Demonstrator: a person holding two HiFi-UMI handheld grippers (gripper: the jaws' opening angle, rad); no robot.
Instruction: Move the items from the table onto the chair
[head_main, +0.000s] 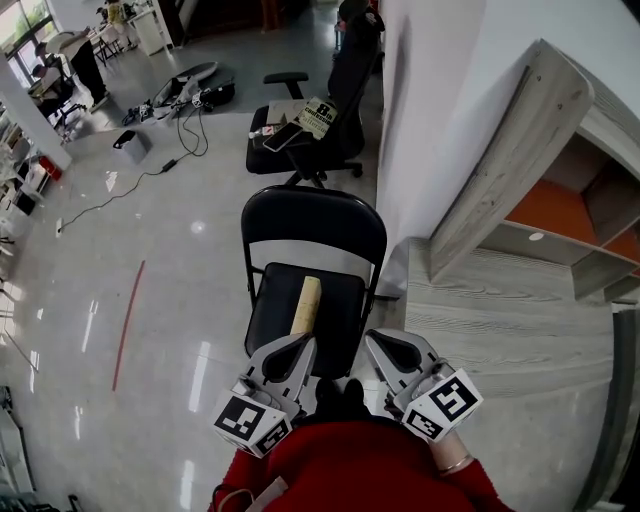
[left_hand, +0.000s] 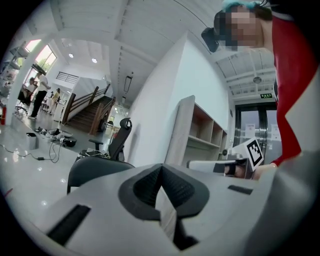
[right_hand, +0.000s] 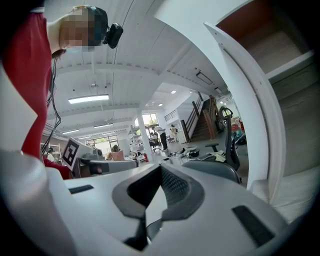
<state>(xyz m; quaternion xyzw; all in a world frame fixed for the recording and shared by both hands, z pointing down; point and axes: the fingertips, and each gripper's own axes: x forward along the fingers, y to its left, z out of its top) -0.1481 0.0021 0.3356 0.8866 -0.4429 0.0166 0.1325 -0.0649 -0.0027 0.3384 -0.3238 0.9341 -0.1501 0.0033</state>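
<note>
closed and empty, the left hand-held gripper (head_main: 298, 347) and right hand-held gripper (head_main: 383, 345) sit side by side, while just ahead of the left one a pale tan, stick-like roll (head_main: 306, 305) lies lengthwise on the black chair (head_main: 312, 215) seat, the grey tabletop (head_main: 500, 320) off to the right.

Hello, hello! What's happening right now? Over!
Left gripper shut, empty. Right gripper shut, empty. Beige roll lying on black chair seat. Nothing in the way.
</note>
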